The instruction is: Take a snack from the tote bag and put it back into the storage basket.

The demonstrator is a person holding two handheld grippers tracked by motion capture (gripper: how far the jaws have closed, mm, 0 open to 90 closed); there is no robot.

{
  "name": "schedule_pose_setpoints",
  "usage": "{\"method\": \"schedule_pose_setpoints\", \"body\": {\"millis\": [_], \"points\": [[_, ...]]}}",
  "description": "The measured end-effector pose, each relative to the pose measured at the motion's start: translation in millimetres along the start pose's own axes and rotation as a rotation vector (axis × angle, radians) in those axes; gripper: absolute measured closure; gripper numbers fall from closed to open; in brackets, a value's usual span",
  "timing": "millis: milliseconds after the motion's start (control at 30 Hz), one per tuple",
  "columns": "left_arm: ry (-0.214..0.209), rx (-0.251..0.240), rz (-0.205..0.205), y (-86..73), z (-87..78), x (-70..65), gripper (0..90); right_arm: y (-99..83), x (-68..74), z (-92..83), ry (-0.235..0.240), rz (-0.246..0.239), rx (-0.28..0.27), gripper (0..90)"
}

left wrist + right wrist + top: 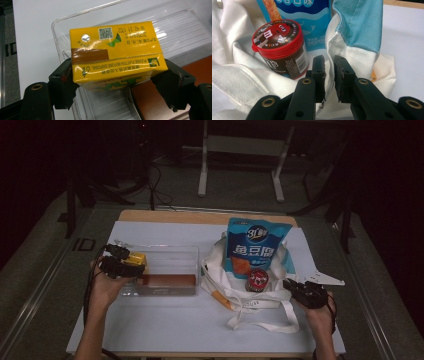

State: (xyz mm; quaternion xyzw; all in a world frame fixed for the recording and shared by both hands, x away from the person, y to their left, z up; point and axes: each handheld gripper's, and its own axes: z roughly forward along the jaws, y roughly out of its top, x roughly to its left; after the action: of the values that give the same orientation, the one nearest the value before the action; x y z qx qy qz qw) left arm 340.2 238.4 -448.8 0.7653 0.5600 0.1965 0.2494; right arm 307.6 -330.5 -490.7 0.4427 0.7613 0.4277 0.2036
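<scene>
- My left gripper (117, 87) squeezes a yellow drink carton (116, 56) from both sides, right over the near corner of the clear plastic box (165, 265).
- My left hand (105, 287) reaches in from the bottom, arm tilted toward the box.
- My right gripper (329, 67) has its 2 jaws nearly closed, a thin gap between them, right at the white tote bag (242, 72).
- A red-lidded candy jar (280, 48) stands in the bag, just beside that gripper.

You have a yellow drink carton (116, 53) lying on its side, foil straw hole and QR code facing up, over the corner of a clear plastic bin (180, 27). A white tote bag (242, 72) lies open, blue lining showing.
</scene>
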Motion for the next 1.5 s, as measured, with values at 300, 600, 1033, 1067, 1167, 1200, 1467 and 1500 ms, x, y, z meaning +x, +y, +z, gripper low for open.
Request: {"method": "schedule_pose_setpoints", "body": {"millis": [300, 600, 1033, 1067, 1167, 1200, 1467, 1500], "points": [[0.015, -0.043, 0.003, 1.4, -10.6, 0.2, 18.5, 0.0, 0.2, -0.1, 0.002, -0.001, -0.001, 78.3], [0.002, -0.116, 0.021, 7.8, -23.1, -1.3, 22.4, -0.1, 0.2, 0.4, 0.003, 0.0, -0.002, 77.6], [-0.005, -0.144, 0.068, 20.3, -25.7, -10.5, 27.3, -0.4, 0.1, 0.8, 0.004, 0.003, -0.001, 77.2], [0.0, -0.14, 0.082, 21.2, -25.4, -11.4, 27.8, -0.3, 0.0, 0.7, 0.004, 0.002, -0.001, 77.2], [-0.001, -0.139, 0.083, 23.2, -24.4, -11.6, 27.9, -0.4, -0.5, 0.6, 0.006, 0.004, -0.003, 77.2], [-0.004, -0.141, 0.083, 23.5, -24.4, -11.8, 28.5, -0.4, -0.5, 0.9, 0.006, 0.004, -0.003, 77.2], [-0.029, -0.151, 0.113, 26.3, -21.9, -19.3, 32.2, -0.5, -0.6, 0.7, 0.006, 0.003, -0.001, 77.1], [-0.032, -0.151, 0.116, 26.5, -21.9, -19.9, 32.8, -0.6, -0.6, 0.8, 0.005, 0.002, -0.001, 77.0]]}}
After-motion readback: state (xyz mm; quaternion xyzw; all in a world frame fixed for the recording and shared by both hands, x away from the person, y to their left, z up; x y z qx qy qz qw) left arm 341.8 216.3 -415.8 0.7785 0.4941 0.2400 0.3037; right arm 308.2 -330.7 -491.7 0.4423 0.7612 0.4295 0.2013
